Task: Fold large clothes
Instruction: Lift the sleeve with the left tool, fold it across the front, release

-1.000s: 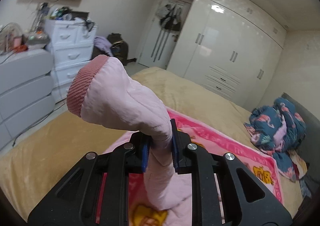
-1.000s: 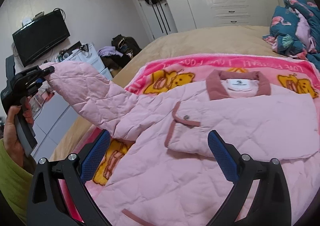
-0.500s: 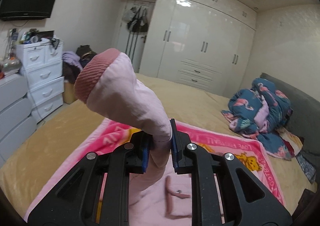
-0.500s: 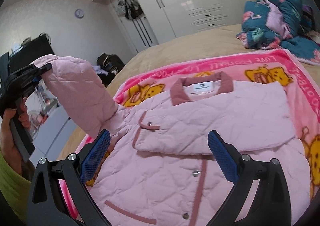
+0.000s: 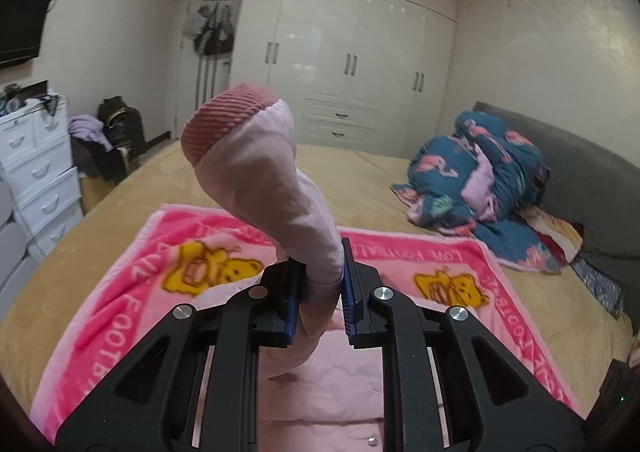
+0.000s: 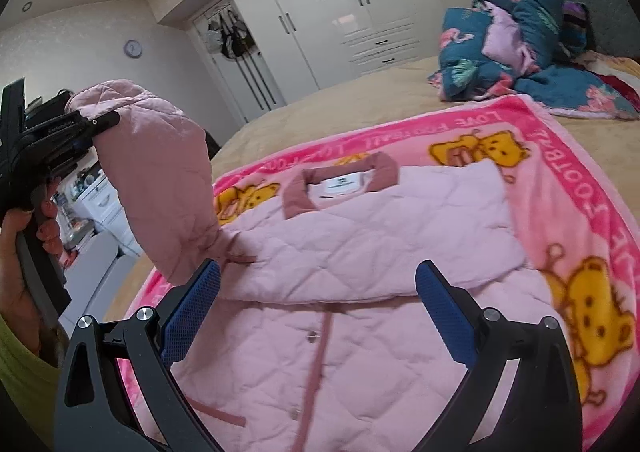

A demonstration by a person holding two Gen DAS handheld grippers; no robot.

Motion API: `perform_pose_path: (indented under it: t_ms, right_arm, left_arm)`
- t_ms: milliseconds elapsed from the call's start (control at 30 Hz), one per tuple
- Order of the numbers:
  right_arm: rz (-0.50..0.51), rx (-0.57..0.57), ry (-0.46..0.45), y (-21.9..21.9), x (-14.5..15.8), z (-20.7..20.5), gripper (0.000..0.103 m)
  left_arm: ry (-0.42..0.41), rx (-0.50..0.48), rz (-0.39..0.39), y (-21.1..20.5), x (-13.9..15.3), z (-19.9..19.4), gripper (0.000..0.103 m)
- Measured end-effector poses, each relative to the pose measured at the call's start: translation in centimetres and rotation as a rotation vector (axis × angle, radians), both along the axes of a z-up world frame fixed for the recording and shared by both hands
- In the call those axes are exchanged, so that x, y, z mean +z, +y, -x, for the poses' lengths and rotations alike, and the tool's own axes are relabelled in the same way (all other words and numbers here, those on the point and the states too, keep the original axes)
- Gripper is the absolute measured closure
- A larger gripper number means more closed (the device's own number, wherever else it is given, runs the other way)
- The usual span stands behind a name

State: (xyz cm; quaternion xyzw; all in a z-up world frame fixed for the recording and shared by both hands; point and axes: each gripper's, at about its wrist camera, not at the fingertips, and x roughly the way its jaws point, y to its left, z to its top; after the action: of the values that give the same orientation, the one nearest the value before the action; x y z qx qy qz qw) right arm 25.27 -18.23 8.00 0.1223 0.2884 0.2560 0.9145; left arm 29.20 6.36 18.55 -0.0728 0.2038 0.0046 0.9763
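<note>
Bed [image 6: 320, 107] under jacket [image 6: 360, 252], collar toward wardrobe; left gripper [image 5: 320, 292] lifts sleeve [image 5: 272, 187] upright

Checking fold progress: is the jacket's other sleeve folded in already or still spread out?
Folded in: that sleeve lies flat across the jacket chest, below the collar.

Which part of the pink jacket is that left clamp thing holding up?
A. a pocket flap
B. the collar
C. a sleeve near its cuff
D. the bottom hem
C: the left gripper has its jaws shut on the sleeve just below the ribbed cuff.
</note>
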Motion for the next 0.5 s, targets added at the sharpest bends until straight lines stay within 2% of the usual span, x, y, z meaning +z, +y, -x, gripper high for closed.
perform_pose_path:
  t_ms: [300,500]
  right_arm:
    - [-0.070,-0.117,0.064,-6.1,-2.2,-0.6,0.006]
    - [-0.122,-0.190,0.089,-10.1,-3.0,-0.7,0.006]
  left_arm:
    - [0.091,-0.103,-0.061,-6.0,-4.1,-1.7,0.093]
    - [0.180,-0.188,-0.144,-9.9,-8.6,-2.7,0.092]
